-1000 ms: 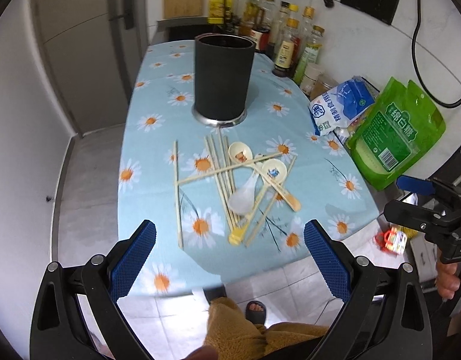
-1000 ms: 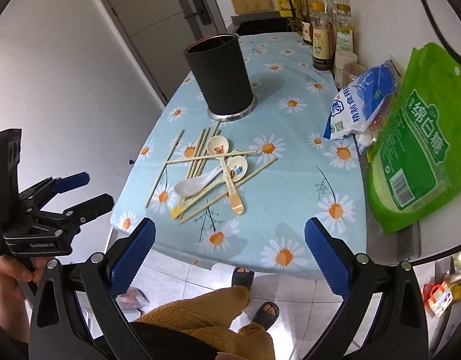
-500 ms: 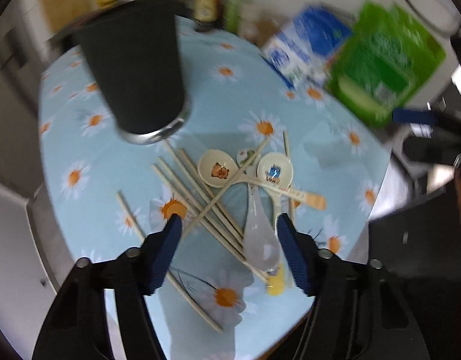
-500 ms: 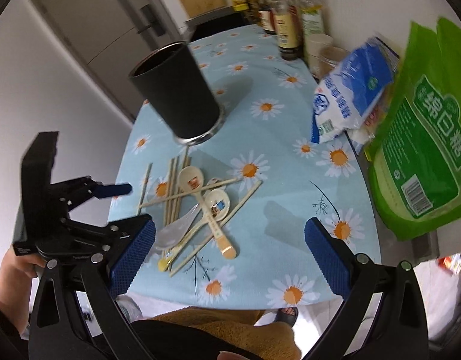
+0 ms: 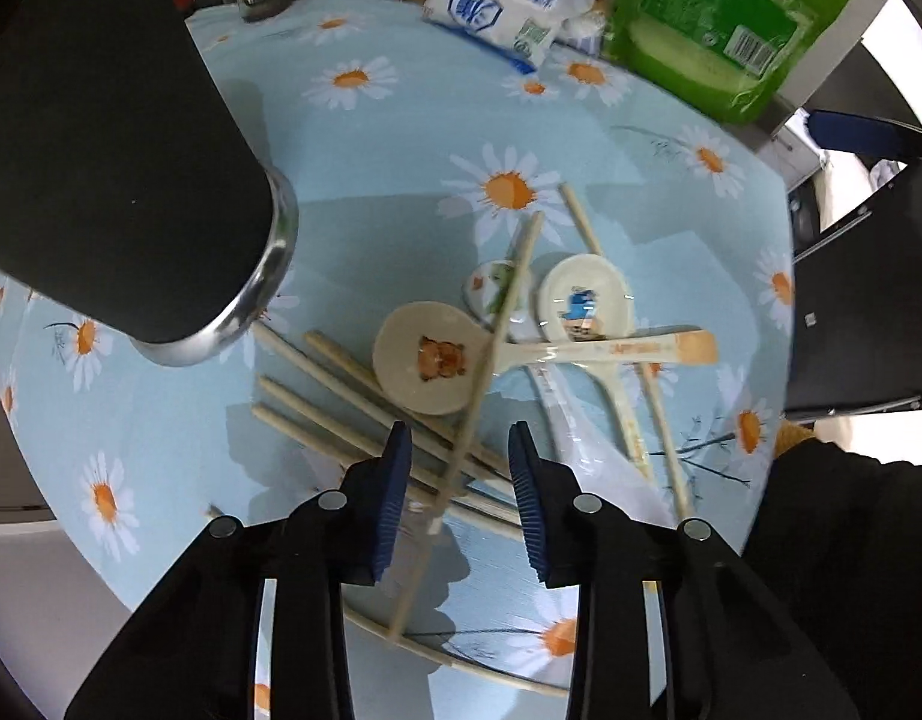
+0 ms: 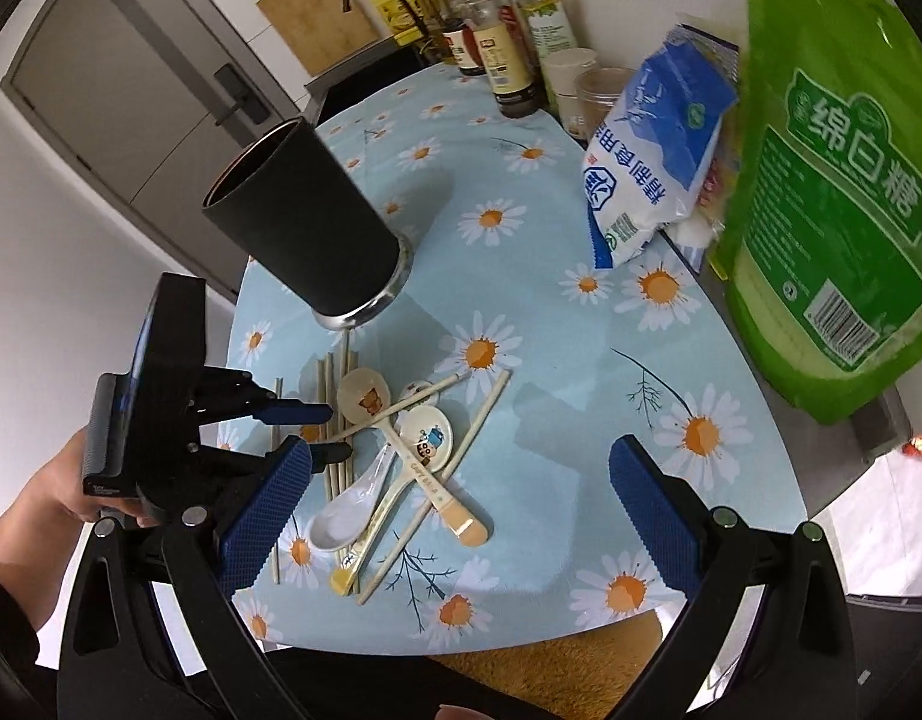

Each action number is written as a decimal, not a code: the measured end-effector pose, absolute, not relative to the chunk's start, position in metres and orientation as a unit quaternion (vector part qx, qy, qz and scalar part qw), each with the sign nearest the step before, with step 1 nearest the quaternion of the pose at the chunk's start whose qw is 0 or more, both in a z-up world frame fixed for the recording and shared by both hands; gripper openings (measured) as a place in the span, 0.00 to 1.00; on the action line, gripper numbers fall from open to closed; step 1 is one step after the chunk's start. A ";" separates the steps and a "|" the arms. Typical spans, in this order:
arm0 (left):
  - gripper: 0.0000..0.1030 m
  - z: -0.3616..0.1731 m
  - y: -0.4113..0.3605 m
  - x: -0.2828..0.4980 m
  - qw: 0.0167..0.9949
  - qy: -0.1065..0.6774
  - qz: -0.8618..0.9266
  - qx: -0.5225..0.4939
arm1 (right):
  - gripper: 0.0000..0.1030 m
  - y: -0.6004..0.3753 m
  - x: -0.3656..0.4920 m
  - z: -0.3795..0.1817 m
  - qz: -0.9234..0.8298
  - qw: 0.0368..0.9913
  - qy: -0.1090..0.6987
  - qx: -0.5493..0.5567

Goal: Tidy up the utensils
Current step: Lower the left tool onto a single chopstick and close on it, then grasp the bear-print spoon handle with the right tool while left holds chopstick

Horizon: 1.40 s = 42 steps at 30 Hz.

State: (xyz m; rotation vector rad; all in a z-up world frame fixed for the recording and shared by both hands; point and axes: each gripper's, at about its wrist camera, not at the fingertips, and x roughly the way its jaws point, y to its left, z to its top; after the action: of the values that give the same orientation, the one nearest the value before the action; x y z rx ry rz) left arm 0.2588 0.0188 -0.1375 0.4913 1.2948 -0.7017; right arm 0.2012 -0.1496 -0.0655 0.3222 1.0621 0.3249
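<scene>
A pile of wooden chopsticks (image 5: 365,414) and ceramic spoons (image 5: 428,354) lies on the daisy tablecloth (image 5: 365,138), also in the right wrist view (image 6: 395,438). A black utensil cup (image 5: 113,150) stands at the left, shown too in the right wrist view (image 6: 305,228). My left gripper (image 5: 458,480) hangs low over the pile, its jaws partly closed with one slanting chopstick (image 5: 485,360) between them, not pinched. It shows at the left of the right wrist view (image 6: 299,429). My right gripper (image 6: 461,498) is wide open and empty above the table's near edge.
A blue-white salt bag (image 6: 653,168) and a green sugar bag (image 6: 833,192) stand at the right. Sauce bottles (image 6: 503,60) and paper cups line the back. A sink tap and cutting board are behind. The table edge runs close below the pile.
My left gripper has dropped down onto the utensil pile and narrowed its jaws around a chopstick. My right gripper moved forward over the table and stayed open.
</scene>
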 end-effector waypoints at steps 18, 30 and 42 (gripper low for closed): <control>0.03 -0.138 0.010 0.259 0.691 0.584 -0.343 0.252 | 0.96 -0.135 0.220 -0.068 0.175 0.830 0.514 0.128; 0.03 -0.109 0.057 0.243 0.751 0.566 -0.305 0.150 | 0.77 -0.069 0.236 -0.085 0.265 0.775 0.573 -0.029; 0.03 -0.103 0.107 0.199 0.805 0.550 -0.221 0.032 | 0.30 -0.020 0.260 -0.141 0.303 0.675 0.643 -0.198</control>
State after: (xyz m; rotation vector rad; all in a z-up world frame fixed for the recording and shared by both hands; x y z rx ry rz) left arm 0.1989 0.1073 -0.1030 0.0689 1.1773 -0.4726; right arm 0.2600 -0.0204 -0.1408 -0.4455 1.4456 0.6815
